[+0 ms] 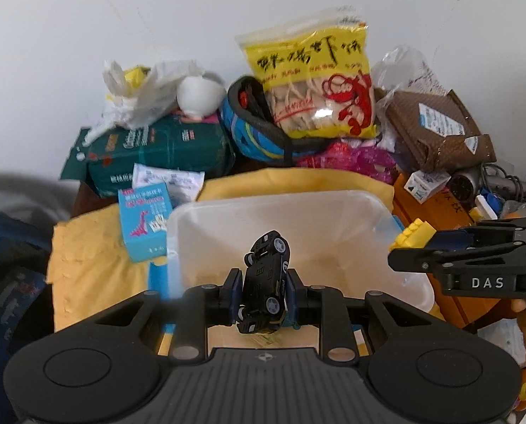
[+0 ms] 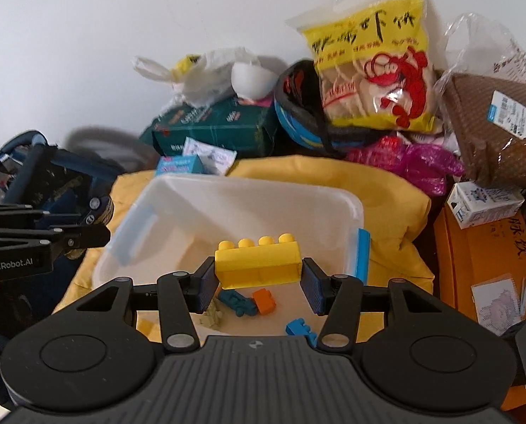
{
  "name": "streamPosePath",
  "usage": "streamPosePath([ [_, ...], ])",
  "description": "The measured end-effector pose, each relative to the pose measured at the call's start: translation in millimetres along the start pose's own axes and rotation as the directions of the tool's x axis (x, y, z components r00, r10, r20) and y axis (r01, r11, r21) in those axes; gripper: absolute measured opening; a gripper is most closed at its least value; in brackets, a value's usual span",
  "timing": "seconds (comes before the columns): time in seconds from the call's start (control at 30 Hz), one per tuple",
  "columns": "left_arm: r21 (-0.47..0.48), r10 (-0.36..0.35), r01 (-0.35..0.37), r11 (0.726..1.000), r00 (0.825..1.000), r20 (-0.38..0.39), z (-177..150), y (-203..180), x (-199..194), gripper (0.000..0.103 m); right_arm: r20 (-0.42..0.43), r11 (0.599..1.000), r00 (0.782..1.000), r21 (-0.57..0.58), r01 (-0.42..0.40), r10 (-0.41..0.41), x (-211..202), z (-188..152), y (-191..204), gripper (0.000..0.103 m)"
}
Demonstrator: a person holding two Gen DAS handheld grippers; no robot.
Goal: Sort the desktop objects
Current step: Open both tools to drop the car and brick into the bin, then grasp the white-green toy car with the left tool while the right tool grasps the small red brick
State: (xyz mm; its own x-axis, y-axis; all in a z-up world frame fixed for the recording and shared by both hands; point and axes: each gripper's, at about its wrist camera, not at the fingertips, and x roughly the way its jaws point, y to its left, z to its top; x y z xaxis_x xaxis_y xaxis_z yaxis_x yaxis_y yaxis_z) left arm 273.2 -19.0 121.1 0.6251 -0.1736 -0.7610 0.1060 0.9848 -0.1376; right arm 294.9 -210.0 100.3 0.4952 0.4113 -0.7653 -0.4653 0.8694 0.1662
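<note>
Yellow block [image 2: 259,261] — four studs up, clamped end to end between the right gripper [image 2: 259,284] pads, held level above the clear plastic bin's [image 2: 178,190] near edge. Black toy car [image 1: 266,282] — nose-up, pinched across its flanks by the left gripper [image 1: 263,298], over the same bin's near-left side. Both jaws sit only as wide as their loads.

Bin floor already holds small pieces at the near edge: a teal figure [image 2: 238,303], an orange block [image 2: 264,300], a blue block [image 2: 300,328]. The far half looks bare.

Judgement: the step is the drop-in. Carry each load further past the rim toward the bare far half, lower before opening, release one gripper at a time so they don't collide. The car may roll — set it down low.

Bin rests on a yellow cloth [image 2: 386,190]; snack bag [image 2: 372,70] and boxes crowd the desk's back edge.
</note>
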Motion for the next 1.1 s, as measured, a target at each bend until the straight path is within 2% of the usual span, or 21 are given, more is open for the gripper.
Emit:
streamPosePath([
  [0.07,-0.014,0.015,-0.015,1.0,1.0,-0.005,1.5,0.4,6.5,0.04,-0.006,1.0,1.0,-0.005,0.009,-0.009,5.8,2.8,-0.1,0.055],
  [0.1,-0.025,0.027,-0.027,0.999,1.0,-0.01,1.5,1.5,9.2,0.056,-0.013,1.0,1.0,-0.007,0.018,-0.018,9.2,3.6,0.3,0.056],
  [0.13,-0.038,0.045,-0.045,0.998,0.999,-0.009,1.0,2.9,10.8,0.061,-0.024,1.0,0.999,-0.009,0.023,-0.024,12.9,4.3,0.0,0.067],
  [0.2,-0.05,0.059,-0.059,0.997,0.998,-0.003,-1.2,5.8,11.7,0.061,-0.021,0.999,0.999,-0.01,0.038,-0.038,15.6,3.3,-1.3,0.081],
  [0.4,-0.028,0.075,-0.074,0.997,0.996,0.052,-31.9,13.0,-5.4,0.061,0.044,1.0,0.999,-0.008,0.013,-0.013,-0.6,-14.6,-6.5,0.081],
  [0.5,0.028,0.053,-0.056,0.998,0.994,0.1,-73.6,11.7,-21.8,0.062,0.093,0.999,0.995,-0.045,-0.015,0.019,-18.1,-44.6,-1.4,0.081],
  [0.6,0.065,0.066,-0.073,0.995,0.992,0.11,-130.1,9.9,-30.3,0.062,0.102,0.996,0.994,-0.091,-0.021,0.03,-28.7,-90.1,6.2,0.081],
  [0.67,0.065,0.076,-0.082,0.995,0.993,0.086,-166.9,10.4,-28.8,0.062,0.096,0.993,0.995,-0.116,-0.03,0.041,-30.0,-125.4,9.9,0.081],
  [0.77,0.043,0.099,-0.1,0.994,0.995,0.032,-215.5,10.1,-21.7,0.062,0.033,0.986,0.999,-0.166,-0.022,0.028,-19.4,-180.2,17.9,0.074],
  [0.83,0.043,0.1,-0.1,0.994,0.995,-0.002,-236.3,8.4,-16.8,0.062,-0.028,0.983,0.999,-0.184,-0.023,0.018,-8.5,-209.9,22.4,0.063],
  [0.9,0.045,0.094,-0.093,0.995,0.995,-0.021,-251.0,7.4,-12.6,0.062,-0.078,0.981,0.997,-0.192,-0.041,0.027,2.3,-232.9,26.7,0.058],
  [1.0,0.067,0.1,-0.098,0.993,0.994,-0.031,-260.2,4.3,-5.3,0.062,-0.092,0.979,0.996,-0.201,-0.027,0.008,13.1,-245.8,30.8,0.056],
  [1.1,0.091,0.102,-0.099,0.991,0.995,-0.022,-258.1,2.2,2.5,0.062,-0.092,0.982,0.996,-0.185,-0.035,0.018,20.7,-241.3,31.3,0.046],
])
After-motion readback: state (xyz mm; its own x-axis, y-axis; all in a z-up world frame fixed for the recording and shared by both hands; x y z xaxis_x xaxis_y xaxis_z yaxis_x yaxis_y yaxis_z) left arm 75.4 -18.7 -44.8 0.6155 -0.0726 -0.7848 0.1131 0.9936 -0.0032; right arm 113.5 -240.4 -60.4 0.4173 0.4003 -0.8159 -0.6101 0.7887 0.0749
